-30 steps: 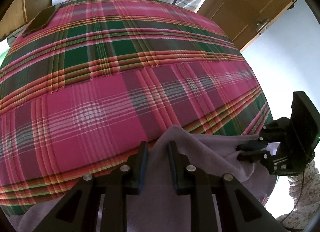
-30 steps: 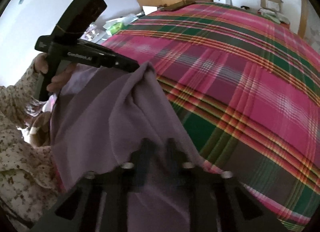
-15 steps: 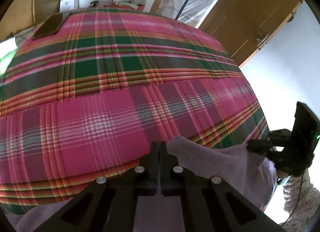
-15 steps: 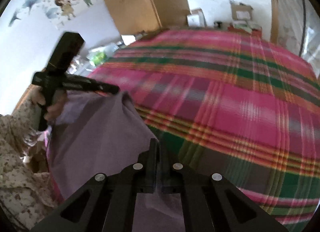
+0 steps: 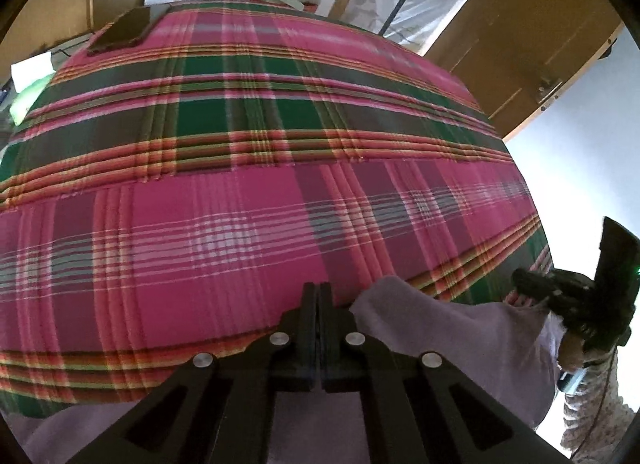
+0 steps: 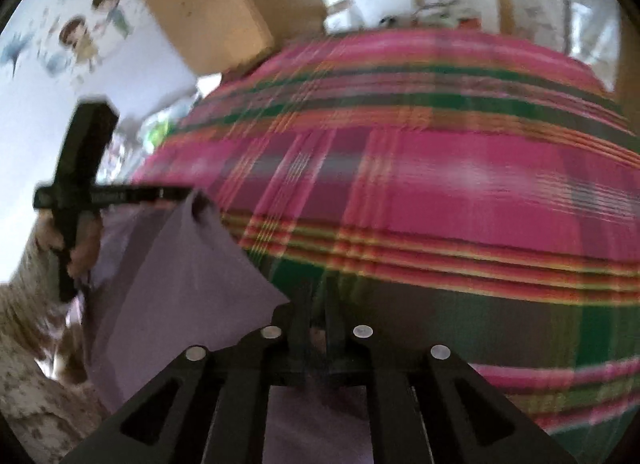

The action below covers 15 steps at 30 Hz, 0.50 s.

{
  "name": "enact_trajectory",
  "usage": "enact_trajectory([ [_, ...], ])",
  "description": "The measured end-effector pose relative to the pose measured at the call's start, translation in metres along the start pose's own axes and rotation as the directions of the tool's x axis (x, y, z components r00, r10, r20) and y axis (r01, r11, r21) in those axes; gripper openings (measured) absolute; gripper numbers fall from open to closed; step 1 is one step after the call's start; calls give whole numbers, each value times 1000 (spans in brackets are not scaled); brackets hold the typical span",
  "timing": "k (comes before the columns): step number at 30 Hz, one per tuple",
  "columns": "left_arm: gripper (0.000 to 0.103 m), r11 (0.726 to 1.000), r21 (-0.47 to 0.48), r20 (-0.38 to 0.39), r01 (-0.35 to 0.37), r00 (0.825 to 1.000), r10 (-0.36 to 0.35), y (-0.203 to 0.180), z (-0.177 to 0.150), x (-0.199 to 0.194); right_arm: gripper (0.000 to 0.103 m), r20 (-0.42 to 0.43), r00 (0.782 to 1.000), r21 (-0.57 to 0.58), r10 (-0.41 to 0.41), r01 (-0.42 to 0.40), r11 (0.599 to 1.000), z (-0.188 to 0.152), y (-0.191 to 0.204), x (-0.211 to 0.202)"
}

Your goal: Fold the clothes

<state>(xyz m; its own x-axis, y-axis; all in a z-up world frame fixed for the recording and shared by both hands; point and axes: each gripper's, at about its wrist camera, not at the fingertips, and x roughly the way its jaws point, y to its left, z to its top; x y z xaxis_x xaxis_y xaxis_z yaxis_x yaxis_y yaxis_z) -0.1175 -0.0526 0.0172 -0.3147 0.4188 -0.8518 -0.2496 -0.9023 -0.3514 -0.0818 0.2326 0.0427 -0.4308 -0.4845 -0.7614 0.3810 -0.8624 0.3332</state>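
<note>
While we hold the lilac garment (image 5: 460, 340) up at the plaid bed's (image 5: 248, 200) six-o'clock edge, our left gripper (image 5: 319, 296) pinches its hem, pressed together; our right gripper's (image 6: 319, 304) jaws are opening over cloth. Next, we judge, lay it flat toward twelve o'clock.

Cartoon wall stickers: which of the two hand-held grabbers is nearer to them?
Left. The left gripper holds the lilac cloth's corner on the cartoon stickers' side; the right gripper, fingers opening with cloth between them, is farther along the plaid bed's edge.
</note>
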Motion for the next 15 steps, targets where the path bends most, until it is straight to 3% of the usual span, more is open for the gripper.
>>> enact_trajectory([
  [4,1,1000,-5,44,17,999,-16,-3,-4,-15,17,119,990,111,-80,67,992,-15,-23,-44],
  [8,4,999,-17,87,31,996,-30,-9,-12,-31,29,195,956,238,-221,172,956,-50,-44,-86],
  [11,5,999,-16,98,51,994,-49,-15,-22,-38,30,208,921,343,-330,248,906,-78,-60,-106],
  [15,5,997,-15,101,75,992,-73,-22,-35,-44,33,200,859,505,-471,322,801,-125,-88,-140],
])
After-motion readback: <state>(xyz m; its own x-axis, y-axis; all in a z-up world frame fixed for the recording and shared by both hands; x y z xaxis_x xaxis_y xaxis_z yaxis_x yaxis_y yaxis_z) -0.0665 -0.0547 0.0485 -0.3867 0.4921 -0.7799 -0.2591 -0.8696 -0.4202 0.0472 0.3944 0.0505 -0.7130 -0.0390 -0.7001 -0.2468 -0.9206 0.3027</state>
